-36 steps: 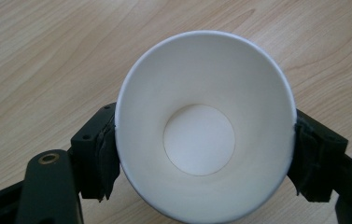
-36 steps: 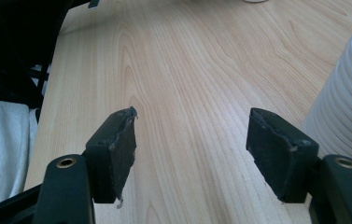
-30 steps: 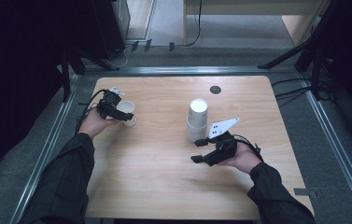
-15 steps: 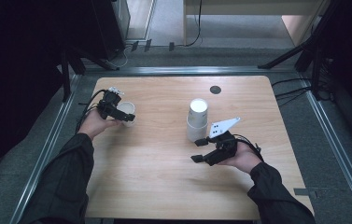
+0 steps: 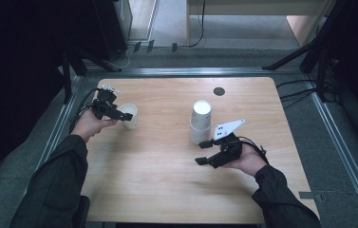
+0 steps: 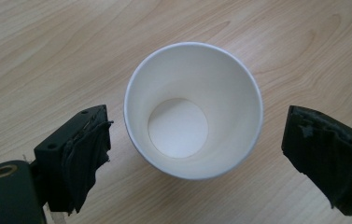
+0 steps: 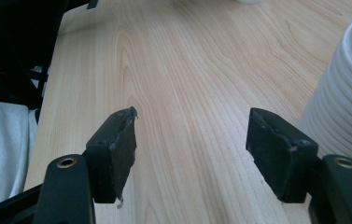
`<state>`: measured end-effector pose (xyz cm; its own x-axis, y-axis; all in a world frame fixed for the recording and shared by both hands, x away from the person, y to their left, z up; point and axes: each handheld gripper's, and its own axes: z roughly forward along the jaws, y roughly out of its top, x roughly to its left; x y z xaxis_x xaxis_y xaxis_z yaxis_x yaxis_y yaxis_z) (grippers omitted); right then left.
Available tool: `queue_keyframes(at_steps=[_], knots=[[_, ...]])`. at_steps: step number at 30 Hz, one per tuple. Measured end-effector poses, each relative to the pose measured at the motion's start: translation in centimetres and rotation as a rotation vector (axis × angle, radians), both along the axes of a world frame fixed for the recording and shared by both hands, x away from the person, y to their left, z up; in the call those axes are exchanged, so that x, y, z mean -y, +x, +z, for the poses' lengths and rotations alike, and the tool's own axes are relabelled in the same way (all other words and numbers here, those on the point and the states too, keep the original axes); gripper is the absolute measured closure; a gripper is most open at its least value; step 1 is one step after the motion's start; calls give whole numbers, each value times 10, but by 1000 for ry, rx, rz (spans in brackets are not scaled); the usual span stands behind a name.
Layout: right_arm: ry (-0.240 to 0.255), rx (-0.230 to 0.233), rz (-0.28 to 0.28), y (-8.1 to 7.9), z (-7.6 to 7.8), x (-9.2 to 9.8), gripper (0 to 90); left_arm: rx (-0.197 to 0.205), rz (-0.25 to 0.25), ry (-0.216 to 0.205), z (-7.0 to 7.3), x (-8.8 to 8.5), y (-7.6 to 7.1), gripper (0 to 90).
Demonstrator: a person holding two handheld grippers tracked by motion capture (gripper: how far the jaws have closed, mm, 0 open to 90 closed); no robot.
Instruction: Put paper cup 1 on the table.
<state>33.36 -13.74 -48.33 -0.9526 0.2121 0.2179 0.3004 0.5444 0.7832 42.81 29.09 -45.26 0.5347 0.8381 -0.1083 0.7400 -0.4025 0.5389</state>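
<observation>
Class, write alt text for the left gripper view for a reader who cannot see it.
An empty white paper cup stands upright on a light wooden table, seen from straight above. The left tongs are open, one black pad on each side of the cup and clear of its rim.

— That single paper cup (image 6: 193, 109) is white all over, inside and out, plain.

— The stack of cups (image 5: 201, 122) too, plain white. And the table (image 5: 167, 161)?

— Pale wood with a wavy brown grain, plus one small dark round spot (image 5: 219, 91) near the far edge.

— Both grippers look black to me: the left gripper (image 5: 119, 115) and the right gripper (image 5: 204, 153).

— Yes, though the right one carries a pale grey three-cornered plate (image 5: 227, 128) with dark dots. The sleeves (image 5: 55, 185) are dark grey.
</observation>
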Motion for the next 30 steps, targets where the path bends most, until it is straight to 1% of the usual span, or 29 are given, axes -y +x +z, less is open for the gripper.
queue_keyframes(at_steps=[2,3,4,5,6,7,8,9,10,11,13,16,17,18,20,21,22,23,25,26,27,28,30], knots=[[0,3,1,0,0,0,338,11,-7,-3,8,-1,-4,81],[0,3,1,0,0,0,338,11,-7,-3,8,-1,-4,81],[-7,7,7,0,-1,0,338,13,-6,-7,11,-1,-6,81],[-9,8,9,-1,-1,-1,338,22,-15,-10,17,0,-9,81],[-10,6,9,-1,-1,-1,337,22,-15,-10,17,0,-9,81],[-9,4,8,-1,-1,-1,338,32,-20,-11,24,1,-12,81],[-9,3,6,-1,-1,-1,337,32,-20,-11,24,1,-12,81],[-7,4,5,-1,0,-1,337,40,-29,-21,31,2,-16,82],[-7,4,5,-1,0,-1,337,40,-29,-21,31,2,-16,81],[-5,5,4,-1,0,0,337,42,-38,-37,38,3,-20,82],[-4,5,0,0,1,1,337,54,-47,-50,43,4,-24,82],[-2,12,-7,-1,2,2,336,53,-58,-48,46,6,-28,86],[-1,11,-6,0,2,3,336,55,-70,-46,48,9,-32,86],[0,11,-9,0,2,3,336,55,-70,-46,48,9,-32,86],[-1,12,-10,0,3,4,336,65,-81,-47,51,14,-36,86],[-1,12,-14,-1,4,4,336,68,-87,-51,52,16,-38,86],[-5,16,-19,-1,5,5,336,74,-102,-67,55,21,-43,86],[-3,19,-23,-1,5,5,337,74,-102,-67,55,21,-43,86],[-1,17,-34,-1,8,7,337,84,-132,-75,56,31,-51,86],[-1,17,-34,-1,8,7,337,84,-132,-75,56,31,-51,86],[0,18,-43,-2,10,8,336,86,-151,-76,56,38,-57,86],[2,23,-44,-3,10,9,336,86,-151,-76,56,38,-57,86],[1,29,-43,-4,11,11,336,80,-170,-78,54,44,-62,86]])
